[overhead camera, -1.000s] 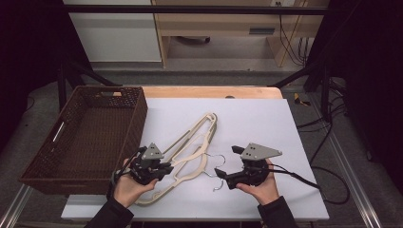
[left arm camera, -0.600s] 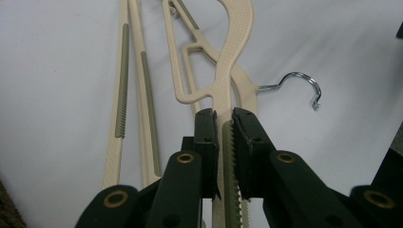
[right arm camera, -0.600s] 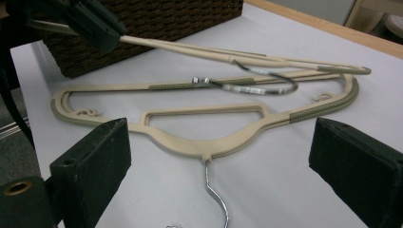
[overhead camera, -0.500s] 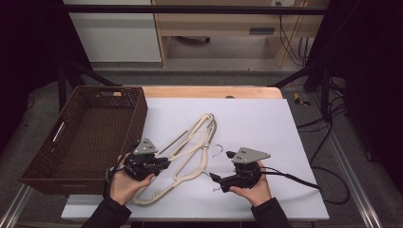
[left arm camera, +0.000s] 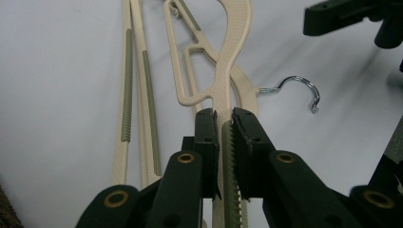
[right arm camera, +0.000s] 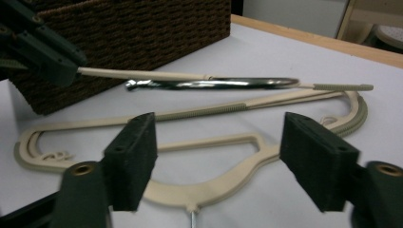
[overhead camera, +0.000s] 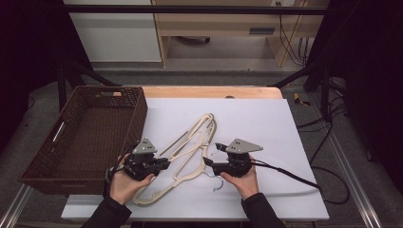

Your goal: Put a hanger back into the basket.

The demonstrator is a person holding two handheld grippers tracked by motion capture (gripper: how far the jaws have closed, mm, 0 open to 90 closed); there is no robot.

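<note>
Gripping one cream hanger (left arm camera: pixel 228 61) by its ribbed bar, my left gripper (overhead camera: pixel 161 164) has its jaws clamped on it and lifts it slightly off the white sheet (overhead camera: pixel 266 123), just right of the wicker basket (overhead camera: pixel 85 133). My right gripper (right arm camera: pixel 218 152) has its jaws spread apart over a second hanger (right arm camera: pixel 199 183) lying flat beside the first, farther from the basket. I judge these hangers light, stiff and smooth, so I would grip the ribbed strip or thick shoulder, not the thin metal hook (left arm camera: pixel 297 90).
</note>
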